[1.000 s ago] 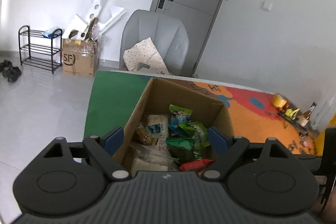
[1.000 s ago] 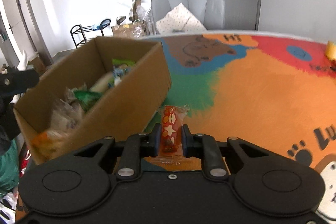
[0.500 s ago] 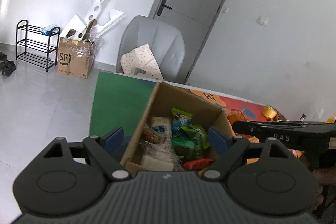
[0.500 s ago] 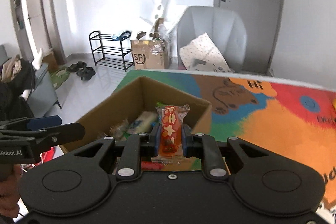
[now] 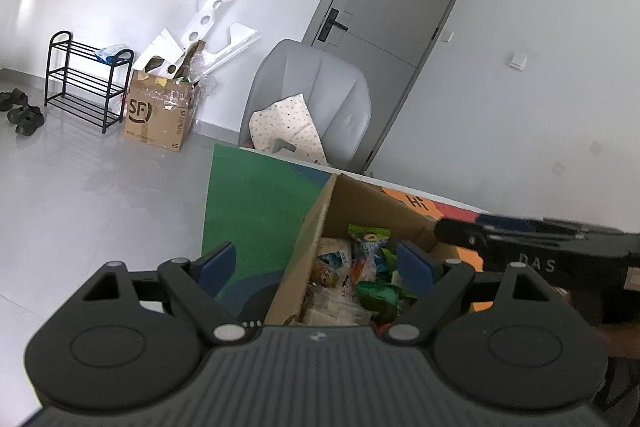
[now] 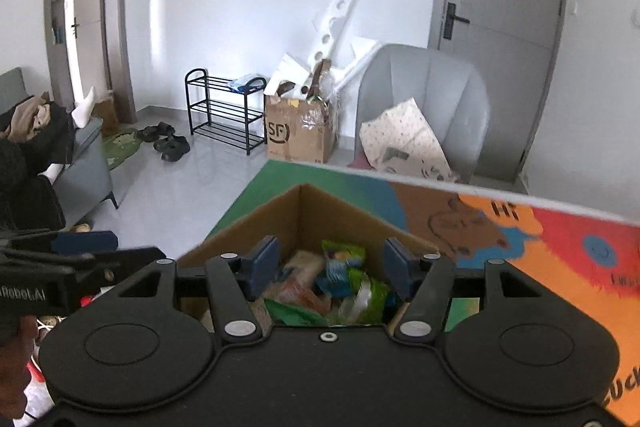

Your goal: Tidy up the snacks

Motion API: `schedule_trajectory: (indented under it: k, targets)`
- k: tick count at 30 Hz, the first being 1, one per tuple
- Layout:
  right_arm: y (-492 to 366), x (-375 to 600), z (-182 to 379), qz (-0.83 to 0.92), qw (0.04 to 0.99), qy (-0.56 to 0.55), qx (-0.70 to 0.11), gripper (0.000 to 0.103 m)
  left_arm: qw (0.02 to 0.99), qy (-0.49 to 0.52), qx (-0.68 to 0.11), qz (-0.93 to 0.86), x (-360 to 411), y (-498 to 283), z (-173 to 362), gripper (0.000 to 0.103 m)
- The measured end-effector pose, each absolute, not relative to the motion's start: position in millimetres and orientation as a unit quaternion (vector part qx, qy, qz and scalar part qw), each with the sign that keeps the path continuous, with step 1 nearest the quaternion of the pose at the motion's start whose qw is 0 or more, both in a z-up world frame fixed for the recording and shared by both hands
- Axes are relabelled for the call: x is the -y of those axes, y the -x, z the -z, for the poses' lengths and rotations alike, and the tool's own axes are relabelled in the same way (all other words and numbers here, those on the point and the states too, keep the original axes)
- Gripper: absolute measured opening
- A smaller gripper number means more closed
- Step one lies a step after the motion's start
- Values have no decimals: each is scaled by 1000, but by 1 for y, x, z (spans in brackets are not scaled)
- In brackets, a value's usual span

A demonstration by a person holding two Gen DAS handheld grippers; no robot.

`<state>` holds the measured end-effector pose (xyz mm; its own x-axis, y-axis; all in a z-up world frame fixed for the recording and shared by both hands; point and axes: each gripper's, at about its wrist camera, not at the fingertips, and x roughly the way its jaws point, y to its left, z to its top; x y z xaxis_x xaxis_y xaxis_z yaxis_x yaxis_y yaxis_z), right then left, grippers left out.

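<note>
Right gripper [image 6: 331,269]: jaws wide apart, nothing between them, poised above the open cardboard box [image 6: 248,233]. Left gripper [image 5: 316,267]: jaws also wide, empty, straddling the near left wall of the same box [image 5: 304,247].

Box contents: a loose heap of snack packets [image 6: 340,291] — green bags, a blue-and-white packet, pale wrapped bars, an orange-red wrapper; individual labels blurred. Heap lies below the rim.

Box sits on the colourful mat [image 6: 560,247], at its green end. Beyond the box: grey chair [image 5: 312,99] with patterned paper on its seat. Left of the chair, a second carton [image 5: 158,117] stuffed with white foam pieces.
</note>
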<state>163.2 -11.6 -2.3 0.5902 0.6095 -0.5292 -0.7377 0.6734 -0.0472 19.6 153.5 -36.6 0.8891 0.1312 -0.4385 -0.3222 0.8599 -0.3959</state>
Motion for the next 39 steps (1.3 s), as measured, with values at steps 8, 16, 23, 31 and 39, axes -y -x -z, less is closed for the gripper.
schedule_trajectory:
  k: [8,16,23,31,39]
  targets:
    - [-162,50,8,-361,889,97,-266,59,945,220,-210,-120,-141,-25,30,87]
    - [-158,91,9,-343,897,56,-272,71,951,197,-212,-112,-119,-29,19,89]
    - [-149,124,4,-325,908,33,-262,91,956,171,-216,-101,-95,-28,10,93]
    - [-140,161,1,-323,911,1,-257,103,962,131,-226,-81,-62,-29,0,99]
    - [-125,198,1,-301,917,-18,-260,103,959,84,-262,-61,-33,-28,0,101]
